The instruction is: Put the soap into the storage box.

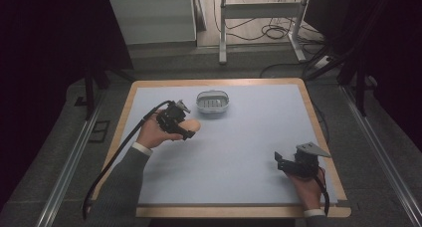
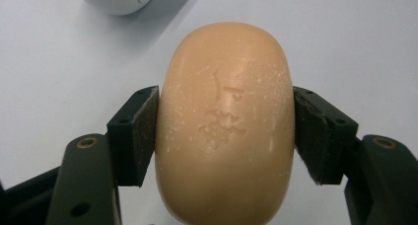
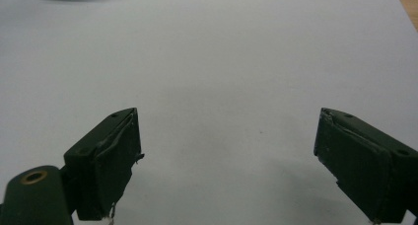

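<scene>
- In the left gripper view we see our left gripper [image 2: 226,131] clamped on the soap [image 2: 226,121]: one pad presses each long side of the bar, and nothing shows between pad and soap.
- The soap is a tan oval with a faint stamped mark on its upper face and pale scuffs along its edges; it runs lengthwise away from the camera, its far end well past the pads.
- Under it lies the pale mat [image 2: 345,47]; whether the soap touches the mat or is just above it we cannot tell.
- At the top edge of that view sits part of the white dish [image 2: 116,0], near the soap's far end but apart from it.
- From above, our left hand [image 1: 155,134] holds the gripper left of the mat's middle, the soap [image 1: 193,125] poking out toward the dish [image 1: 213,102], which stands on the far middle of the mat.
- Our right gripper [image 3: 226,161] has its jaws wide apart, with bare mat between them.
- From above, that gripper [image 1: 279,161] rests in our right hand [image 1: 308,187] at the near right corner of the table [image 1: 318,122], well apart from the soap and dish.
</scene>
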A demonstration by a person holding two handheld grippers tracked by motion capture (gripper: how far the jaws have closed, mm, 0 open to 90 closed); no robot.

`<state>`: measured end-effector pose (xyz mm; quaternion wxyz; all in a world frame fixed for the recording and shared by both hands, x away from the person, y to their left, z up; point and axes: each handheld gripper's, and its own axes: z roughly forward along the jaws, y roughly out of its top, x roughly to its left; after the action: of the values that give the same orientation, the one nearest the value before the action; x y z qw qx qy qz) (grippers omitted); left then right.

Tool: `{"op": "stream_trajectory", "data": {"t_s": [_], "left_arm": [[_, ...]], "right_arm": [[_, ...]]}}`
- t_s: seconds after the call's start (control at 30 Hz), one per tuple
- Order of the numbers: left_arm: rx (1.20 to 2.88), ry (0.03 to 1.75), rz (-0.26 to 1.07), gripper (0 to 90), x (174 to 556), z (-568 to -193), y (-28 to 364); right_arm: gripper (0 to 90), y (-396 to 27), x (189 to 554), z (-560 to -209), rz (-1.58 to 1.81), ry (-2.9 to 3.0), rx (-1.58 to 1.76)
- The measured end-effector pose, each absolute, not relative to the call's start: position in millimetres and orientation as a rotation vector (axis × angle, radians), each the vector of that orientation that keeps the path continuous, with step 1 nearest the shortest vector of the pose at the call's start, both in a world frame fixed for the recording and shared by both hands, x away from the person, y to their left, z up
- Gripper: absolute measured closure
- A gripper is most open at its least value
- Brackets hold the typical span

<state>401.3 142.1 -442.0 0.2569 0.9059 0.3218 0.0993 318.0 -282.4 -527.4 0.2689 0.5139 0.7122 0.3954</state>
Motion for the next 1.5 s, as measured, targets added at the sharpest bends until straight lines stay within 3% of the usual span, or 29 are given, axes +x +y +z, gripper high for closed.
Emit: {"op": "stream_trajectory", "data": {"t_s": [1.5], "left_arm": [[2.471,0.834,0.267,32.7,441,-436,114]], "right_arm": [[10.7,-283,318,-527,1.071,1.923,1.386]]}}
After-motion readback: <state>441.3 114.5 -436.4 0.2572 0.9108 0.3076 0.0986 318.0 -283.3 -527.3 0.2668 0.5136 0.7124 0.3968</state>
